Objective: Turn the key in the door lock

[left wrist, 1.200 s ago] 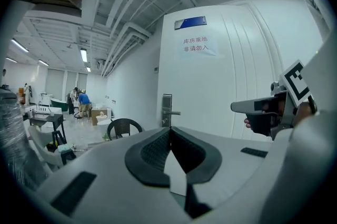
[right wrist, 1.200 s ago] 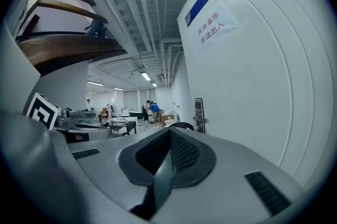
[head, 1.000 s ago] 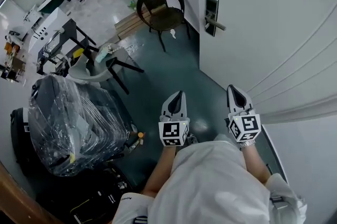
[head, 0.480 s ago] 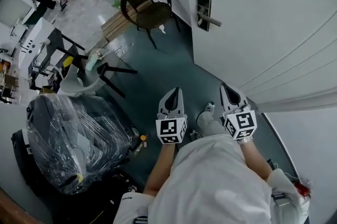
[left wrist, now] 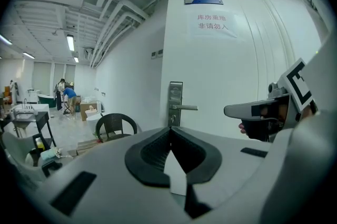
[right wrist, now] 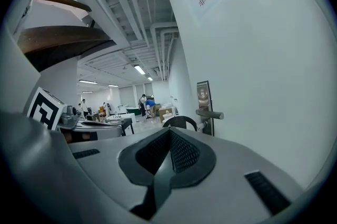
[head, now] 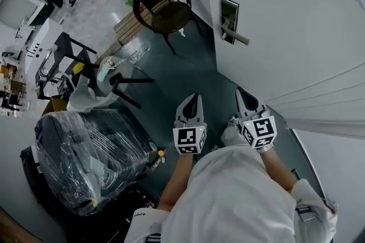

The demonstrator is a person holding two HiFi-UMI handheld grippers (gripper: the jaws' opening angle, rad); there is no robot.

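Both tongs shut and empty, lock not yet reached.

My left tongs (head: 193, 100) and right tongs (head: 240, 92) each have their jaws pressed together with nothing between them, and sit side by side low in front of the person. The door lock (head: 228, 18) is ahead on the white door (head: 291, 25), well apart from either tongs, with its lever handle (head: 240, 37) jutting out. A dark chair (head: 164, 3) stands near it. The key is too small to make out. My reading: nothing is done yet; approach, grip and turn all remain.

Keyhole of the door lock (head: 229, 11) (far off) is too small.
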